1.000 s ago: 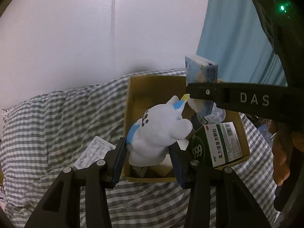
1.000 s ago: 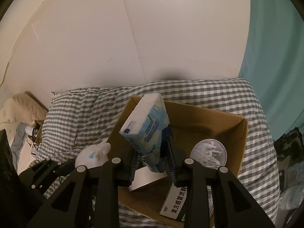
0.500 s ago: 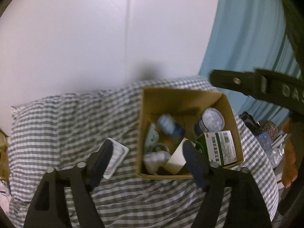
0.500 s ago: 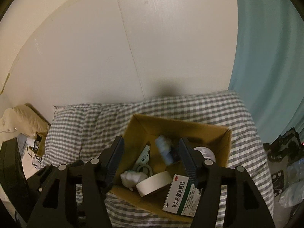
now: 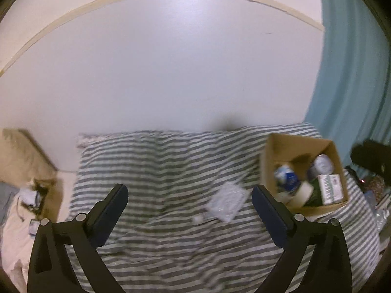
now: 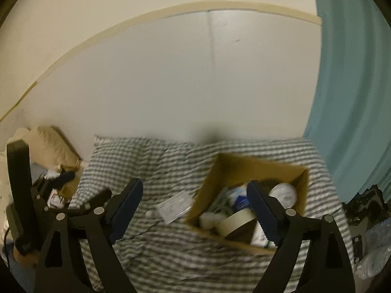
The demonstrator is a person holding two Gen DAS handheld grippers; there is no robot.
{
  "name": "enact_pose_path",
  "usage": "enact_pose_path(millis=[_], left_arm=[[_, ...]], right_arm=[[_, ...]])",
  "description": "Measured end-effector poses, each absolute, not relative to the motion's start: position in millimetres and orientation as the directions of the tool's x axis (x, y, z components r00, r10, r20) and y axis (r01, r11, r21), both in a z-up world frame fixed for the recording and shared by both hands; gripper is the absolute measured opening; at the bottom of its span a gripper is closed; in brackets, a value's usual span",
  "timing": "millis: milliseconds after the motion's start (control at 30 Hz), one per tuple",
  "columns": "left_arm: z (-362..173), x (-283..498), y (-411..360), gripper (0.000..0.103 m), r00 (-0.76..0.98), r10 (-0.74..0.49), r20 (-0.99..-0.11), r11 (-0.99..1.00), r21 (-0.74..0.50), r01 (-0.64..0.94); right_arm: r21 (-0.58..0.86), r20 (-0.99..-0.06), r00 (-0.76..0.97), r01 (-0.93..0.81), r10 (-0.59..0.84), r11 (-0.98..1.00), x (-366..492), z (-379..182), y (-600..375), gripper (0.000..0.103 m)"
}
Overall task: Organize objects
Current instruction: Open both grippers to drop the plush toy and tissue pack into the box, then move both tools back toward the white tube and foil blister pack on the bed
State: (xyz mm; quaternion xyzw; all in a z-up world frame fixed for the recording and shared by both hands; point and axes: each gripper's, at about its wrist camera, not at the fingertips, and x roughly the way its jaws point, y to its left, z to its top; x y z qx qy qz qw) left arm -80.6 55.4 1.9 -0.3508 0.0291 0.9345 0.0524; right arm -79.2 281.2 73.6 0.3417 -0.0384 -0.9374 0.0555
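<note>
A cardboard box stands on the checked bed at the right, also in the right wrist view. It holds a tissue pack, a white toy, a tape roll, a round tub and a green-white medicine box. A clear flat packet lies on the bed left of the box; it also shows in the right wrist view. My left gripper is open and empty, high above the bed. My right gripper is open and empty above the box's left edge.
The bed has a grey-white checked cover and meets a white wall. A teal curtain hangs at the right. A pillow and clutter sit at the left. The left gripper shows in the right wrist view.
Both grippers opened and dropped the white toy and the tissue pack into the box. Both then pulled back and up, and the left one swung left.
</note>
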Motion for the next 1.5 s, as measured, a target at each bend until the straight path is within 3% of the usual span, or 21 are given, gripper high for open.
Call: enact_pose_path(millis=[233, 467, 867, 1133, 1233, 1300, 1367, 1400, 1500], left_arm=[[-38, -82, -11, 0.103, -0.741, -0.005, -0.672, -0.999, 0.029, -0.020], [-84, -96, -46, 0.103, -0.705, -0.043, -0.708, -0.999, 0.041, 0.021], [-143, -137, -55, 0.103, -0.658, -0.039, -0.752, -0.999, 0.050, 0.002], [-165, -147, -44, 0.103, -0.625, -0.025, -0.780, -0.998, 0.058, -0.032], [-166, -144, -39, 0.103, -0.624, -0.037, -0.781, -0.996, 0.080, -0.041], [-165, -143, -38, 0.103, -0.628, -0.034, -0.778, -0.996, 0.080, -0.044], [-164, -141, -36, 0.103, -0.629, -0.033, -0.777, -0.996, 0.078, -0.044], [-163, -140, -34, 0.103, -0.629, -0.030, -0.777, -0.996, 0.078, -0.048], [-161, -140, -26, 0.103, -0.632, -0.029, -0.775, -0.994, 0.088, -0.062]], right_arm=[[0.075, -0.698, -0.705, 0.103, -0.126, -0.992, -72, 13, 214, 0.088], [-0.018, -0.768, -0.639, 0.059, -0.024, -0.998, -95, -62, 172, 0.088], [-0.225, -0.771, -0.612, 0.000, 0.178, -0.974, -180, -138, 116, 0.087], [-0.232, -0.819, -0.535, -0.024, 0.208, -0.972, -217, -178, 121, 0.079], [-0.236, -0.817, -0.535, -0.030, 0.215, -0.971, -217, -176, 124, 0.055], [-0.270, -0.809, -0.533, -0.035, 0.246, -0.962, -213, -173, 124, 0.025], [-0.296, -0.803, -0.532, -0.034, 0.267, -0.955, -206, -170, 124, 0.015], [-0.288, -0.798, -0.545, -0.031, 0.258, -0.957, -200, -165, 123, 0.004], [-0.287, -0.758, -0.607, -0.018, 0.238, -0.958, -178, -143, 111, 0.001]])
